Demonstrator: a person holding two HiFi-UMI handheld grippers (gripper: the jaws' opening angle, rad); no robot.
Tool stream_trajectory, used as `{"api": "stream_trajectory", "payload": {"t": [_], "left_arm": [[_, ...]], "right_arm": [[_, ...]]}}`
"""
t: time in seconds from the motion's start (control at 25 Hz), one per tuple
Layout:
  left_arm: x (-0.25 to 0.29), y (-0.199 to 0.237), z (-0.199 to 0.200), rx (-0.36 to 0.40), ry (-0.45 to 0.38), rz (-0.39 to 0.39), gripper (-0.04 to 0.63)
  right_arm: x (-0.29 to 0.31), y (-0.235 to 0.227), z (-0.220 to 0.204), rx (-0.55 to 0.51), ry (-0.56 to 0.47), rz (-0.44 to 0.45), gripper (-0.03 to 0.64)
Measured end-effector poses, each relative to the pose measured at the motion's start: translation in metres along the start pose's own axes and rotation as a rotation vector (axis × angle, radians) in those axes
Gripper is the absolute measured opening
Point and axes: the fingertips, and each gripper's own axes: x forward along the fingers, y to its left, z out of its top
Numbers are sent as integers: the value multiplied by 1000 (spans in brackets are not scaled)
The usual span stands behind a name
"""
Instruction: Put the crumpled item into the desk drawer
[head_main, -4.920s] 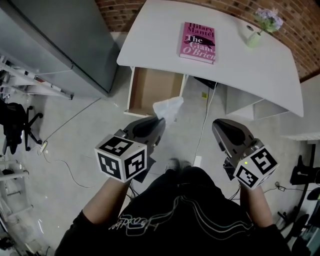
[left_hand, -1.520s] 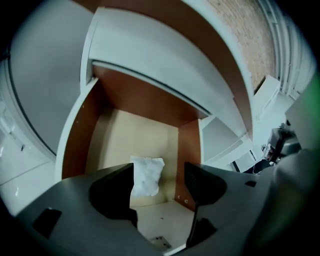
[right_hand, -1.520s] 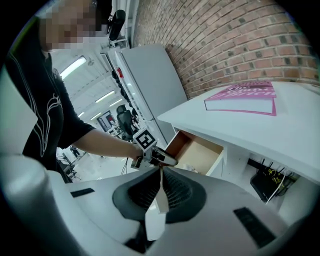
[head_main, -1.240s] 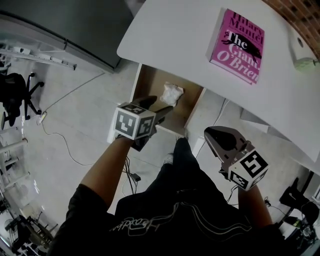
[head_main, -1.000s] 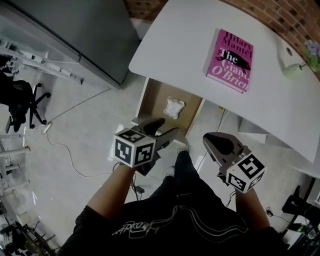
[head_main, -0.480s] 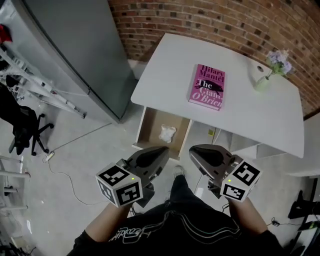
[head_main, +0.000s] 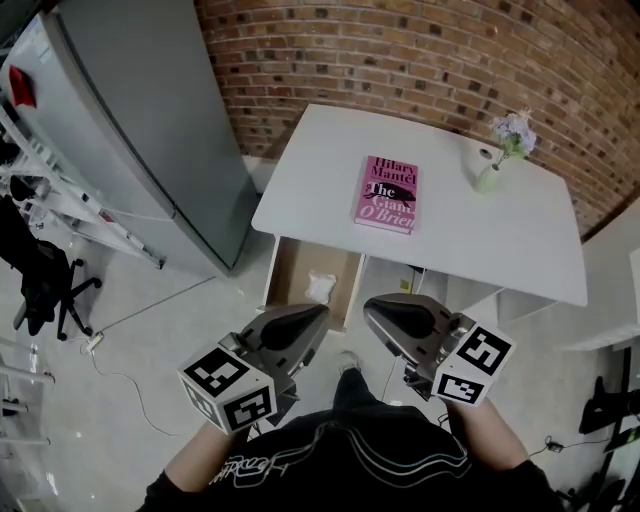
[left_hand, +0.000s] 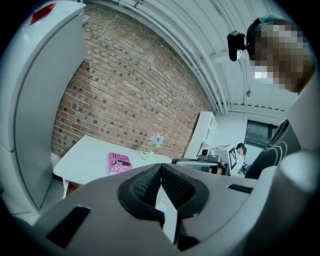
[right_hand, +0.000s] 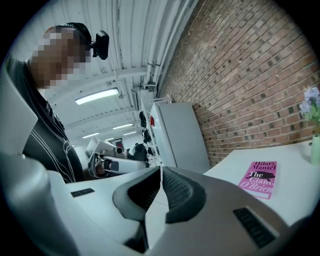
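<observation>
Under desk (head_main: 500, 230), drawer (head_main: 288, 275) partly hidden, crumpled item (head_main: 320, 287)

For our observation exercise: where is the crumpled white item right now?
In the head view the crumpled item lies in the open drawer, below the white desk's front edge, just beyond the left gripper.

The desk (head_main: 480, 240) hid the back part of the drawer (head_main: 288, 290); the crumpled item (head_main: 321, 286) inside was too small to identify.
</observation>
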Motion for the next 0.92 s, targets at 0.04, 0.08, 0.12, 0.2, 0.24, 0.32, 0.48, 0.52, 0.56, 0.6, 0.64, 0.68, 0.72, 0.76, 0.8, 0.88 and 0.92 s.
{"api": "stream_trajectory", "payload": {"t": [0.04, 0.08, 0.12, 0.2, 0.24, 0.32, 0.48, 0.52, 0.56, 0.6, 0.64, 0.68, 0.72, 0.76, 0.8, 0.88, 0.92], "left_arm": [[-1, -2, -1, 3, 1, 4, 21], [-2, -4, -2, 2, 2, 6, 21], [-3, -5, -3, -4, 2, 7, 21], [-5, -6, -5, -21, 2, 11, 21], [-5, -7, -5, -25, 2, 13, 21], [-5, -9, -5, -19, 3, 13, 21], [-3, -10, -6, -16, 2, 6, 21], [-2, -9, -7, -21, 2, 4, 21], [0, -9, -7, -26, 1, 2, 21], [2, -8, -8, -29, 0, 0, 21], [5, -8, -8, -29, 0, -2, 21], [7, -7, -9, -27, 0, -5, 21], [9, -6, -9, -24, 1, -9, 22], [11, -5, -10, -22, 1, -10, 21], [13, -4, -10, -20, 2, -9, 21], [17, -2, -9, -17, 4, -5, 21], [19, -1, -8, -16, 5, -2, 22]], "right_arm": [[-1, 3, 2, -3, -4, 0, 48], [-1, 6, 3, -8, -6, 0, 48], [-1, 8, 4, -14, -5, -2, 48], [-2, 11, 3, -23, 1, -6, 48], [-3, 11, 3, -26, 4, -9, 48], [-6, 10, 3, -34, 7, -20, 48], [-9, 4, 1, -52, 15, -46, 48], [-10, 3, -1, -51, 17, -49, 48], [-10, 1, -3, -49, 20, -52, 48], [-10, -1, -4, -47, 23, -53, 48], [-11, -3, -6, -46, 26, -55, 48], [-11, -5, -7, -46, 29, -57, 48], [-11, -7, -8, -45, 32, -58, 48], [-11, -9, -10, -45, 35, -61, 48], [-11, -11, -10, -44, 36, -63, 48], [-10, -16, -11, -43, 36, -67, 48], [-10, -18, -12, -42, 36, -68, 48]]}}
